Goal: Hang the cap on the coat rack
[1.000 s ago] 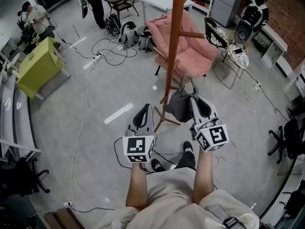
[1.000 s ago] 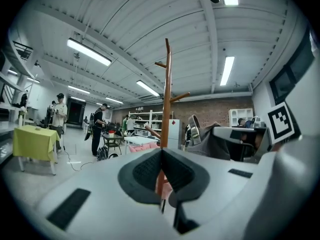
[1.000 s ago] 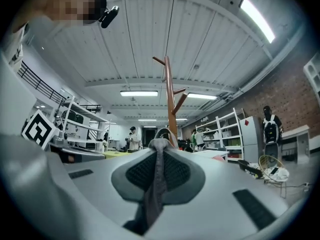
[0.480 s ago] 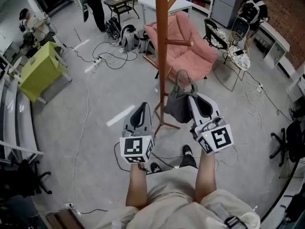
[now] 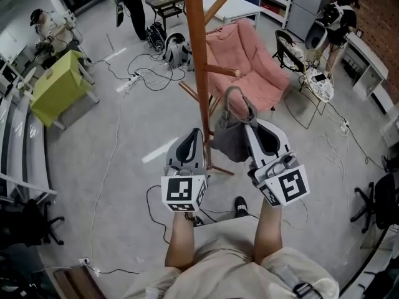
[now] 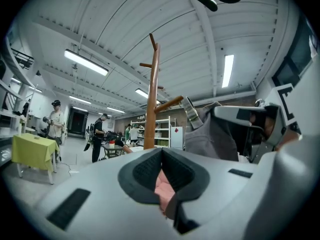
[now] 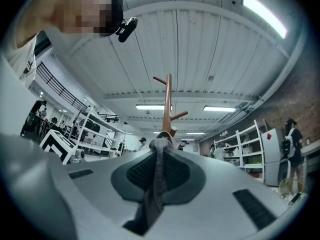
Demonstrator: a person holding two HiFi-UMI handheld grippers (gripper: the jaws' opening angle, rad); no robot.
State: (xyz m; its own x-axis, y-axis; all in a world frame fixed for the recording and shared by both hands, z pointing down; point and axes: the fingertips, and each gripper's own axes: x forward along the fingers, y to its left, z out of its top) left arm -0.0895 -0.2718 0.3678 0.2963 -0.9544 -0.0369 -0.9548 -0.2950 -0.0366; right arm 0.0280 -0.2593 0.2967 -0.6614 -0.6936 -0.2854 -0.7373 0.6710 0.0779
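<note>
The brown wooden coat rack (image 5: 198, 73) stands just ahead, its pole between my two grippers and its pegs angling out up its height. My right gripper (image 5: 248, 122) is shut on the grey cap (image 5: 229, 136), which hangs just right of the pole, below a short peg (image 5: 222, 71). In the right gripper view a strip of the cap's cloth (image 7: 159, 169) is pinched between the jaws, with the rack's top (image 7: 168, 101) beyond. My left gripper (image 5: 194, 132) sits left of the pole, shut and holding nothing. From the left gripper view, the cap (image 6: 212, 136) hangs to the right of the rack (image 6: 151, 99).
A pink cushioned chair (image 5: 249, 61) stands behind the rack. Cables (image 5: 143, 73) trail across the grey floor, and a green table (image 5: 59, 86) sits at the left. A wire chair (image 5: 293, 48) and a small round table (image 5: 319, 83) stand at the right. People are working at the back.
Both grippers have come closer to the rack and risen, the cap with the right one. The pole has shifted left in the head view and now stands between the grippers.
</note>
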